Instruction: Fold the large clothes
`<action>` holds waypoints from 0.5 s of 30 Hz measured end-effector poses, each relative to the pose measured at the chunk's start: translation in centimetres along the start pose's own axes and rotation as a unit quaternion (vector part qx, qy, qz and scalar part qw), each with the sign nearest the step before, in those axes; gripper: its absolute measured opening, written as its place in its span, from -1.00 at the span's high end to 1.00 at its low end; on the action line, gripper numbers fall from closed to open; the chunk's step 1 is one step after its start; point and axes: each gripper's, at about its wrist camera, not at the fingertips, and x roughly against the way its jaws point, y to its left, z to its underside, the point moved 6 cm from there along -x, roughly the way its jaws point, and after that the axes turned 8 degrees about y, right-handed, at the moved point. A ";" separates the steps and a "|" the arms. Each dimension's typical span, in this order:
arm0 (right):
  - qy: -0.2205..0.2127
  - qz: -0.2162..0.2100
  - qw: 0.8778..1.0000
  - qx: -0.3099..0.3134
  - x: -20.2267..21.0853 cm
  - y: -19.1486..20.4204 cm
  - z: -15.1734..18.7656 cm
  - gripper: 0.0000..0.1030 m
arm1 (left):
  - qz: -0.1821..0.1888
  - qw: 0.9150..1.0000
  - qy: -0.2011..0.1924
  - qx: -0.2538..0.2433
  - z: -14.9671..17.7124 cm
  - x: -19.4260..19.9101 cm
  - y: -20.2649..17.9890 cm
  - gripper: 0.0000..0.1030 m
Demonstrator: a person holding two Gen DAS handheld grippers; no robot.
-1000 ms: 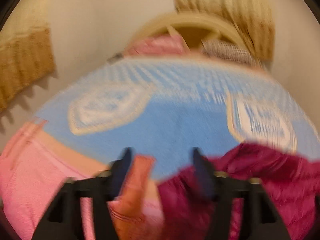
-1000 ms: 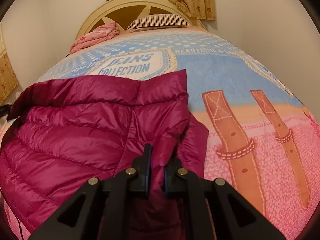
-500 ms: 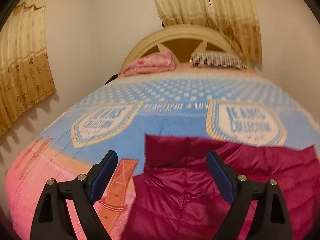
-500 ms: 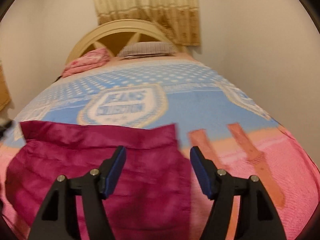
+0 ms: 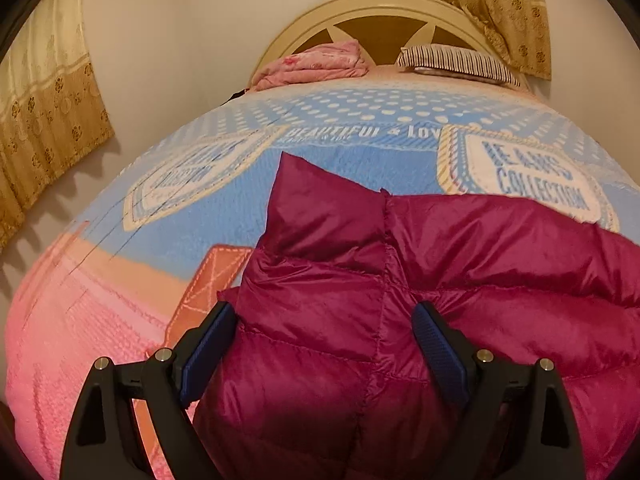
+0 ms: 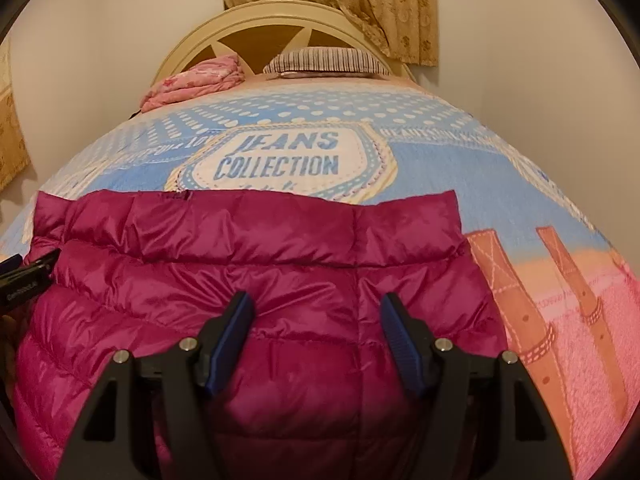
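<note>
1. The bed fills both views. It carries a blue and pink blanket printed with "JEANS COLLECTION" badges and drawn brown straps. A curved cream headboard stands at its far end.

2. The magenta down jacket lies spread on the near part of the bed, just short of the foot edge. One straight quilted band runs along its far side, and its right side ends beside the printed straps. In the left wrist view its left far corner stands up in a peak rather than lying flat.

3. At the head end, a folded pink cloth lies to the left and a striped pillow to the right. Both are well apart from the jacket.

4. Patterned tan curtains hang on the left wall and behind the headboard. The other walls are plain.

5. The left tongs are spread wide over the jacket's left part and pinch nothing. The right tongs are likewise spread over its middle and hold nothing.

6. My judgement is that the jacket has been laid out and the next fold is yet to begin. To do it well, press that raised corner flat first. Then pinch both layers at matching points on one side. The slick, puffy shell will likely slip from a shallow bite, so take plenty of fabric and carry it over evenly.
</note>
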 end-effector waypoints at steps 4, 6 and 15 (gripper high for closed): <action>-0.001 -0.003 1.000 0.002 -0.3 0.3 0.2 -0.38 | -0.001 1.000 0.025 0.011 0.5 -1.3 0.2 -0.90; -0.002 0.000 1.000 0.006 -0.5 0.5 0.2 -0.40 | 0.005 0.999 0.035 0.025 0.7 -1.9 0.6 -0.94; 0.021 0.024 0.999 0.014 -1.6 0.8 0.5 -0.50 | 0.006 0.998 0.053 0.023 1.0 -2.6 0.4 -0.97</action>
